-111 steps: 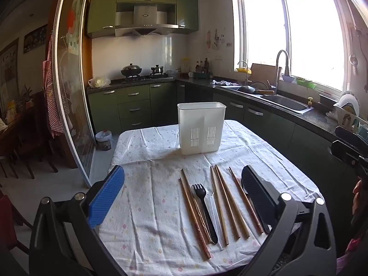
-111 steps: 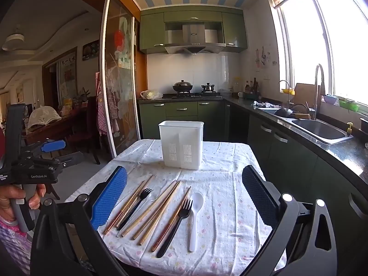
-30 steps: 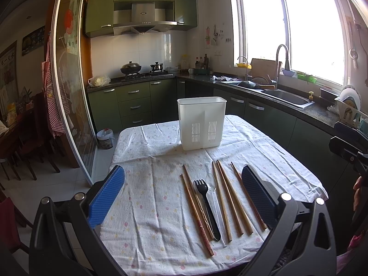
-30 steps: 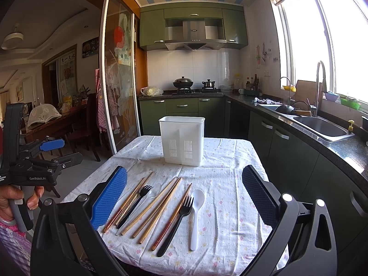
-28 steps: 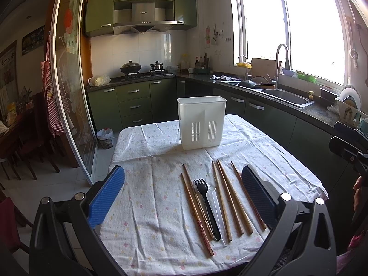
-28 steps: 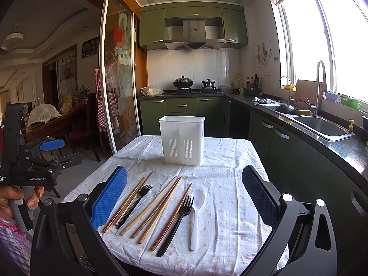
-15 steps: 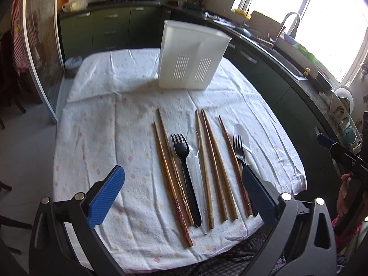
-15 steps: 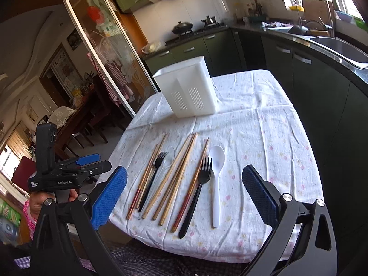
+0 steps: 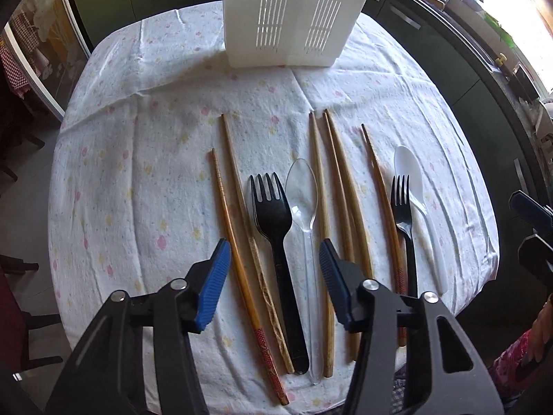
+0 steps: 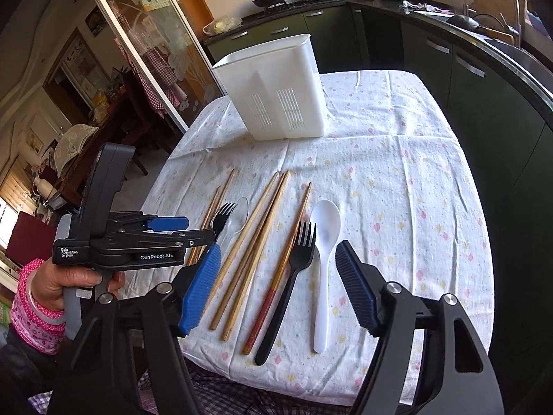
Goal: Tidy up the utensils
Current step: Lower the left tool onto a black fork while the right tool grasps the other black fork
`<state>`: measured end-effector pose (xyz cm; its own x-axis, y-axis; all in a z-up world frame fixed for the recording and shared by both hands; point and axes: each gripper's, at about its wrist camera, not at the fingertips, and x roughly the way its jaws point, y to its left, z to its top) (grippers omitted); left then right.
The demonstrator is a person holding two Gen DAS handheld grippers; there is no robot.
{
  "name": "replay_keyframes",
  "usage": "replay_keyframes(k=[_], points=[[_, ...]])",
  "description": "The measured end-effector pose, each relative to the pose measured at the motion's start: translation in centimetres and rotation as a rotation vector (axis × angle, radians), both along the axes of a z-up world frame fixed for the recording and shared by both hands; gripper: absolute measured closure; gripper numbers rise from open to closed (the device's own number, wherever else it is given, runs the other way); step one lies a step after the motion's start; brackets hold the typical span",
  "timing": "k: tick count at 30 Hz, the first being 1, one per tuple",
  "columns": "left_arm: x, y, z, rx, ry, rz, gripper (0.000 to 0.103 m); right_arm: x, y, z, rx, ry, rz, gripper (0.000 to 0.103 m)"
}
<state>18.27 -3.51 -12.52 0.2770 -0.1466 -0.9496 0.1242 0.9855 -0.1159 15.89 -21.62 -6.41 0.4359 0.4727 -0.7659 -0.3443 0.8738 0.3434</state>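
Utensils lie in a row on the floral cloth: several wooden chopsticks (image 9: 345, 186), a wide black fork (image 9: 273, 207), a clear plastic spoon (image 9: 304, 200), a slim black fork (image 9: 402, 207) and a white spoon (image 9: 413, 180). A white slotted utensil holder (image 9: 293, 14) stands behind them. My left gripper (image 9: 273, 259) is open, low over the wide black fork and clear spoon handles. My right gripper (image 10: 276, 269) is open above the slim black fork (image 10: 293, 276) and white spoon (image 10: 323, 263), holding nothing.
Green kitchen cabinets (image 10: 459, 69) and a dark counter run along the right of the table. A glass sliding door (image 10: 145, 34) and dining furniture are at the left. The table's near edge (image 10: 311, 390) is just under my right gripper.
Both grippers have dropped and tilted down toward the utensils. Their jaws have narrowed but remain open. The utensils and holder have not moved.
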Motion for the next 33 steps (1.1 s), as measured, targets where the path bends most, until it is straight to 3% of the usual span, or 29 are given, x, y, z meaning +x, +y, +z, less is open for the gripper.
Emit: replay_keyframes(k=[1,6,15,22,27,30,33], points=[[0.1,-0.1,-0.2,0.003,0.009,0.0,0.065,0.1,0.1,0.0,-0.006,0.002,0.004,0.037],[0.9,-0.5,-0.9,0.012,0.041,0.019,0.078,-0.1,0.2,0.1,-0.017,-0.011,0.007,0.039],[1.7,-1.5,-1.4,0.049,0.046,0.043,0.08,-0.2,0.3,0.2,-0.008,-0.015,0.022,0.039],[1.7,-1.7,-2.2,0.082,0.057,0.068,0.092,-0.3,0.4,0.2,-0.004,-0.019,0.029,0.039],[2.0,-2.2,-2.2,0.109,0.036,0.077,0.093,-0.2,0.8,-0.1,-0.007,-0.013,0.037,0.038],[2.2,-2.9,-2.3,0.113,0.024,0.065,0.094,0.0,0.9,-0.5,-0.019,0.007,0.041,0.031],[1.8,-2.0,-1.8,0.093,0.016,0.066,0.095,0.4,1.5,-1.6,-0.025,0.068,0.067,0.03]])
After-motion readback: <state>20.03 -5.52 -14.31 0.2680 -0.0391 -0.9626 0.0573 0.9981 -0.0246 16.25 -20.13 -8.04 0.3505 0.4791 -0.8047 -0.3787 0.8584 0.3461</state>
